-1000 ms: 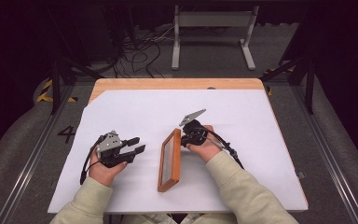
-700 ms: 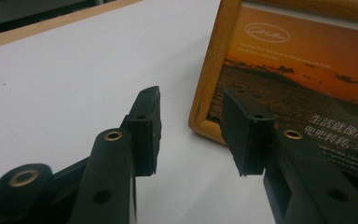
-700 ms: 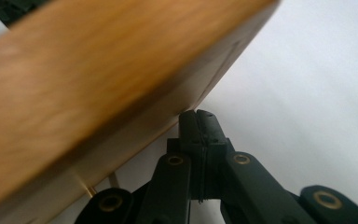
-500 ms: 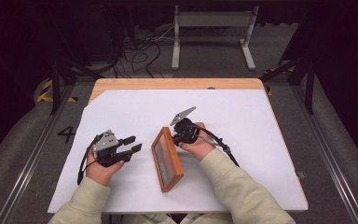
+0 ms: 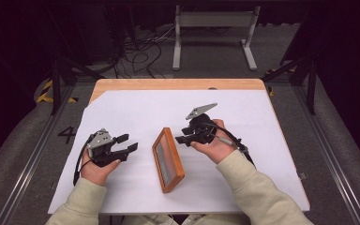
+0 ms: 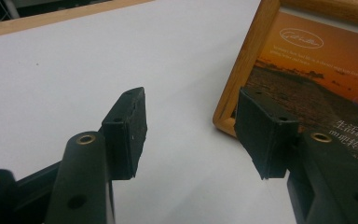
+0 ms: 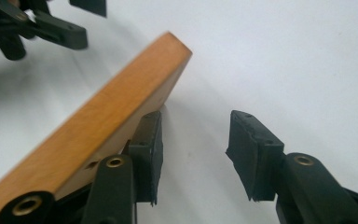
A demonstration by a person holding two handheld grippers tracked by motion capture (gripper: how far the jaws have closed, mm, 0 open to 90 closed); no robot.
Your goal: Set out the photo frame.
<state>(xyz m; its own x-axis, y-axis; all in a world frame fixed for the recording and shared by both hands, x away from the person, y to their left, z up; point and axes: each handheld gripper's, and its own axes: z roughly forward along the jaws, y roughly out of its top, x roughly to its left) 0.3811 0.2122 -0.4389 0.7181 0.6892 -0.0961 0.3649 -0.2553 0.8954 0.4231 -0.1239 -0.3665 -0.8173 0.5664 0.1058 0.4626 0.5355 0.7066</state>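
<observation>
Carefully now: frame on edge, nothing gripping it

Both my tools are spread wide and hold nothing. My right tool (image 5: 182, 139) props the tilted picture frame (image 5: 168, 160) mid-table; my left tool (image 5: 127, 144) waits just beside it. If the prop slips, I judge the frame slaps down flat.

A pale wooden worktop (image 5: 178, 84) carries a large white paper sheet (image 5: 243, 117) over nearly all of it, leaving a bare strip at the far edge. On the sheet rests an orange-brown wooden picture frame (image 5: 168, 159), tilted up on one long side.
</observation>
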